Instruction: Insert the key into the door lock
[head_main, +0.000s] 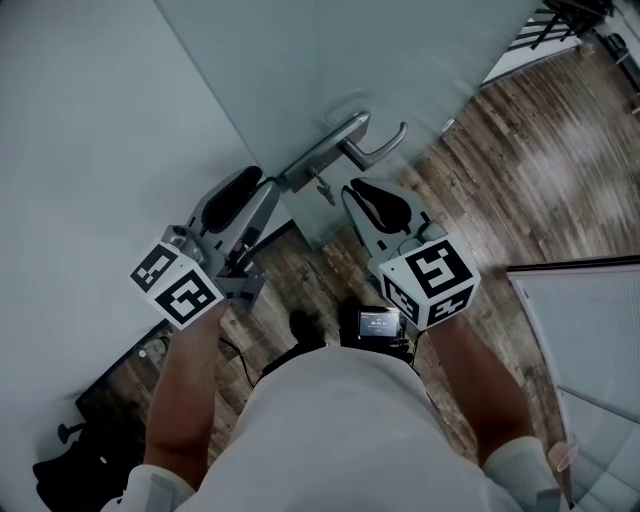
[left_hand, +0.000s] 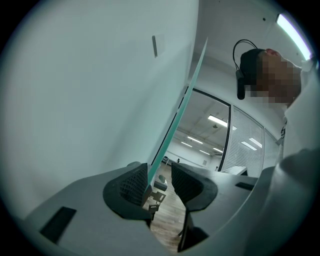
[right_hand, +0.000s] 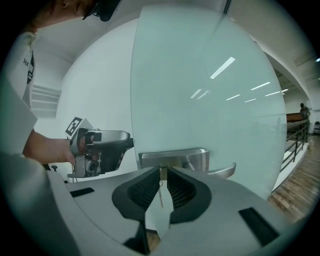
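Observation:
A glass door (head_main: 330, 60) carries a metal lock plate with a lever handle (head_main: 352, 140). A key (head_main: 321, 186) sticks out of the plate, with a second piece dangling from it. In the right gripper view the key (right_hand: 160, 173) shows just beyond the tips of my right gripper (right_hand: 160, 176). Its jaws stand a narrow gap apart, with nothing pinched between them. My left gripper (left_hand: 160, 176) is open and straddles the door's green edge (left_hand: 175, 120), with the hanging keys (left_hand: 155, 192) visible past its pads. In the head view both grippers (head_main: 262, 185) (head_main: 350, 186) flank the lock.
A white wall (head_main: 90, 120) stands close on the left of the door. Dark wood floor (head_main: 520, 170) lies to the right, and a glass partition with blinds (head_main: 590, 330) at the lower right. A black stand base (head_main: 70, 455) sits on the floor at the lower left.

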